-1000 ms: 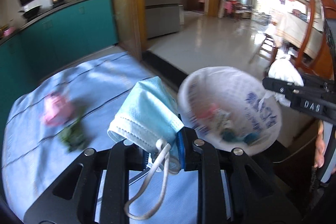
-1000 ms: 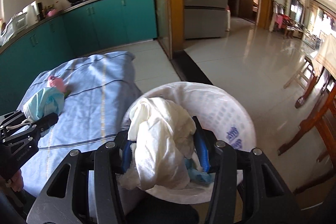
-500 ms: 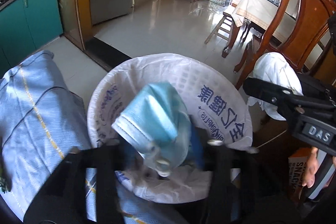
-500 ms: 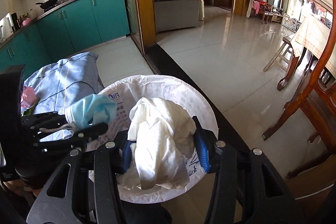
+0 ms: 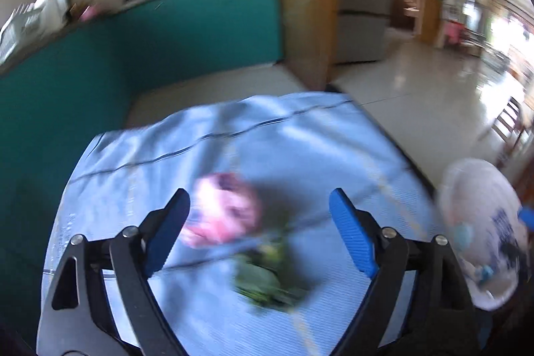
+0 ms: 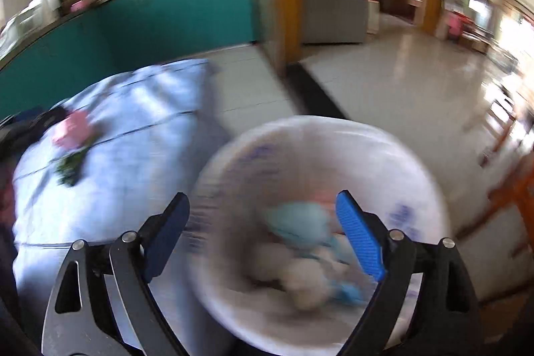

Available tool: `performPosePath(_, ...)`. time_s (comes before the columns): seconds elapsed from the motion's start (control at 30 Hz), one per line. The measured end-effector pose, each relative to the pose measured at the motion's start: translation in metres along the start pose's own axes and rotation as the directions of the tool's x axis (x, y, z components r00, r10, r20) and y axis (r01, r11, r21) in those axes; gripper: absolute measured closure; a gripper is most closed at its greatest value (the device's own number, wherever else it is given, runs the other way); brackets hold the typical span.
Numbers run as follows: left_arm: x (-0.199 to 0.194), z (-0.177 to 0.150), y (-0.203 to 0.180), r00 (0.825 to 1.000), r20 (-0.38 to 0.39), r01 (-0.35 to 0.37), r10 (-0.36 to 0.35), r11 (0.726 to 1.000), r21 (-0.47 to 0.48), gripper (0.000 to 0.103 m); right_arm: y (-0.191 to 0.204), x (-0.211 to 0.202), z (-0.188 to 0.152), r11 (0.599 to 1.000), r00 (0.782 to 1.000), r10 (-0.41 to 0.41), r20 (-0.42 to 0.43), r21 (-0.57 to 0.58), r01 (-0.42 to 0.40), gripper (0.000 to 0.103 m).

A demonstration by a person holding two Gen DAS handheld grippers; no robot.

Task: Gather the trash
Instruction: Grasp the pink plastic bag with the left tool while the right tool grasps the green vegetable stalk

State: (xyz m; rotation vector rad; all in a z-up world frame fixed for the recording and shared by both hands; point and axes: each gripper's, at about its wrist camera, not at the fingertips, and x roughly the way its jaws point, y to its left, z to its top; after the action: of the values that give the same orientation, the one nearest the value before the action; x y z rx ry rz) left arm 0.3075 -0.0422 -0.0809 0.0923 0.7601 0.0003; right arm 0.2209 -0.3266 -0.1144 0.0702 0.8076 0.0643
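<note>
A: What is the left hand-held gripper [image 5: 258, 234] doing?
B: Its jaws are opening wide with nothing gripped between them. It hangs over the counter, which is draped in a pale blue cloth [image 5: 140, 155]. In the gap, down on the cloth, lie a pink crumpled scrap [image 5: 222, 211] and, just beside it, a bit of green leafy waste [image 5: 267, 282]. Both are blurred.

A: And the right hand-held gripper [image 6: 262, 234]?
B: Also opening, nothing pressed by its blue pads [image 6: 358, 242]. It hangs above the white lined trash bin [image 6: 383, 155], which stands on the floor beside the counter.

A: Where is the collected trash?
B: Inside the bin: a light blue face mask [image 6: 293, 222] lies on top, touching a white crumpled wad [image 6: 300, 276]. The pink scrap and green waste are still out on the cloth
</note>
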Motion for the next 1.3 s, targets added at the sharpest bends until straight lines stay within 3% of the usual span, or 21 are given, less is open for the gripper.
performPosePath(0.1, 0.032, 0.000, 0.014, 0.996, -0.086, -0.005, 0.006, 1.000, 0.013, 0.018, 0.053, 0.017, 0.009, 0.992, 0.995, 0.101, -0.023, -0.080, -0.102, 0.015)
performPosePath(0.2, 0.052, -0.005, 0.022, 0.988, -0.157, -0.007, 0.007, 1.000, 0.003, 0.062, 0.094, 0.029, 0.011, 0.975, 0.986, 0.156, -0.052, -0.150, -0.162, 0.015)
performPosePath(0.33, 0.039, -0.011, 0.043, 0.992, -0.125, -0.008, 0.000, 0.998, -0.064, 0.066, 0.138, 0.050, 0.016, 0.944, 0.961, 0.253, -0.112, -0.191, -0.270, 0.015)
performPosePath(0.47, -0.018, -0.034, 0.091, 0.998, -0.039, -0.045, 0.039, 0.986, -0.160, 0.067, 0.183, 0.074, 0.035, 0.912, 0.931, 0.326, -0.165, -0.204, -0.356, 0.015)
performPosePath(0.6, -0.080, -0.073, 0.127, 0.997, 0.006, -0.068, 0.071, 0.974, -0.218, 0.067, 0.225, 0.098, 0.047, 0.906, 0.918, 0.330, -0.219, -0.200, -0.374, 0.015)
performPosePath(0.7, -0.106, -0.097, 0.142, 0.995, -0.004, -0.093, 0.095, 0.967, -0.236, 0.067, 0.252, 0.115, 0.046, 0.921, 0.939, 0.250, -0.237, -0.241, -0.306, 0.016)
performPosePath(0.8, -0.123, -0.111, 0.149, 0.996, -0.007, -0.088, 0.089, 0.964, -0.253, 0.067, 0.264, 0.113, 0.039, 0.930, 0.963, 0.186, -0.196, -0.281, -0.237, 0.051)
performPosePath(0.83, -0.126, -0.114, 0.149, 0.996, -0.005, -0.085, 0.086, 0.965, -0.250, 0.067, 0.264, 0.112, 0.036, 0.930, 0.964, 0.185, -0.192, -0.282, -0.235, 0.057)
performPosePath(0.87, -0.132, -0.118, 0.148, 0.997, 0.003, -0.078, 0.082, 0.966, -0.245, 0.067, 0.263, 0.109, 0.035, 0.929, 0.961, 0.194, -0.197, -0.278, -0.245, 0.071)
performPosePath(0.9, -0.134, -0.121, 0.145, 0.997, 0.009, -0.073, 0.078, 0.968, -0.239, 0.067, 0.262, 0.104, 0.031, 0.924, 0.954, 0.215, -0.210, -0.272, -0.268, 0.077)
performPosePath(1.0, -0.137, -0.131, 0.133, 0.999, 0.014, -0.044, 0.048, 0.976, -0.211, 0.067, 0.258, 0.091, 0.024, 0.915, 0.955, 0.210, -0.208, -0.302, -0.267, 0.083)
performPosePath(1.3, -0.128, -0.153, 0.093, 0.997, -0.022, 0.073, -0.076, 0.990, -0.117, 0.067, 0.200, 0.001, -0.012, 0.918, 0.958, 0.248, -0.144, -0.281, -0.280, 0.084)
